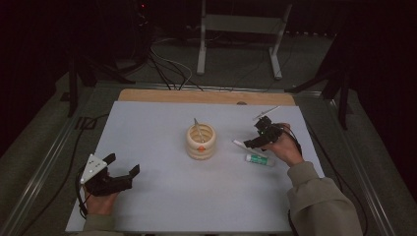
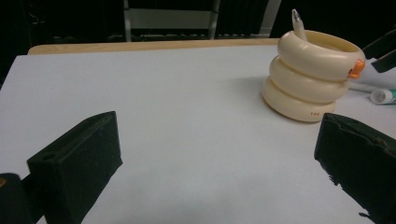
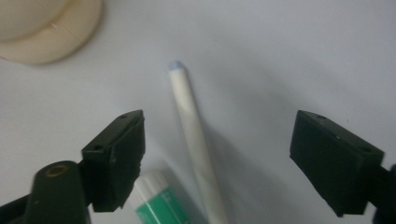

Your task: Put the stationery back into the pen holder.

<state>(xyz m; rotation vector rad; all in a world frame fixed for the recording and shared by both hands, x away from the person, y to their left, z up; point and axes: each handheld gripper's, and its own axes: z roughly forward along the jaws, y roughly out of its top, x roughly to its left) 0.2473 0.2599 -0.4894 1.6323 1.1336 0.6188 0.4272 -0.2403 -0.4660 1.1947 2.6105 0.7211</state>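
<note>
Right, my right claw (image 3: 217, 154) is down over the white pen (image 3: 194, 140) lying on the white table (image 1: 157, 196), jaws apart on either side of it, pads not touching it. The green-and-white tube (image 3: 159, 203) lies just beside the pen, near one jaw. The cream ringed holder (image 1: 200, 141) stands near the middle of the table with another pen (image 1: 198, 130) poking out. My left claw (image 1: 123, 164) rests low at the near left, wide open, holding nothing
</note>
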